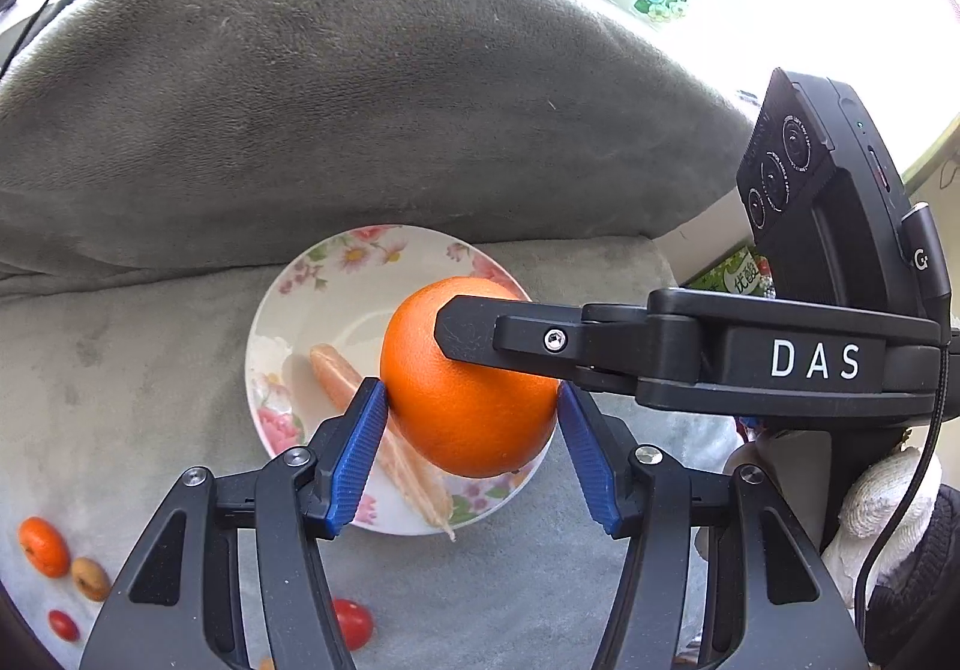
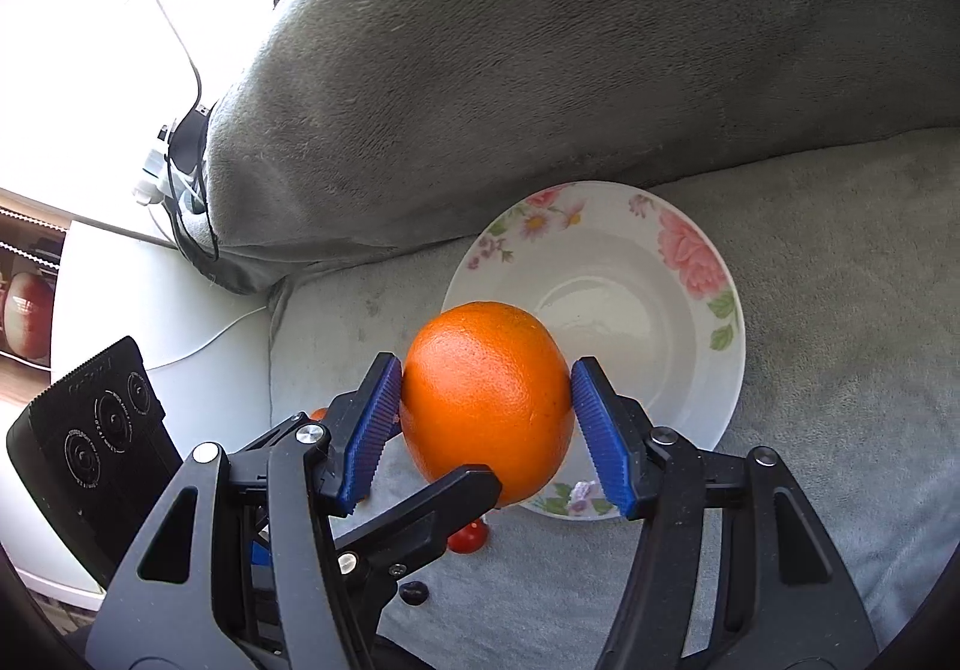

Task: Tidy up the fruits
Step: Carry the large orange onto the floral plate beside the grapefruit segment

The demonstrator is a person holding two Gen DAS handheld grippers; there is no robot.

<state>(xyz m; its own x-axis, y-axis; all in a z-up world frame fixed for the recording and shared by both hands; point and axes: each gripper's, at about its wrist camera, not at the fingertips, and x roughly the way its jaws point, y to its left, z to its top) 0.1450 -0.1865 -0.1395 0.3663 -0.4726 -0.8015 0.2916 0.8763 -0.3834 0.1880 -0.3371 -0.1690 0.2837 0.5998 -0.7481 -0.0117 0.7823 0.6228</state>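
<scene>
A large orange point(image 1: 462, 400) hangs over a floral white plate point(image 1: 336, 274) on a grey cushioned seat. My left gripper point(image 1: 468, 391) is shut on it, blue pads pressed to its left and right sides. My right gripper point(image 2: 487, 370) is shut on the same orange point(image 2: 486, 400), crosswise to the left one. One of its black fingers point(image 1: 480, 337) lies across the fruit's top in the left wrist view. A pale carrot-like piece point(image 1: 372, 430) lies in the plate, partly under the orange. In the right wrist view the plate point(image 2: 690, 370) lies behind and to the right of the orange.
A big grey cushion point(image 1: 360, 99) rises just behind the plate. On the seat at lower left lie a mandarin point(image 1: 42, 547), a small brown fruit point(image 1: 90, 579) and two cherry tomatoes point(image 1: 354, 622). A white table point(image 2: 150, 298) with cables stands beside the seat.
</scene>
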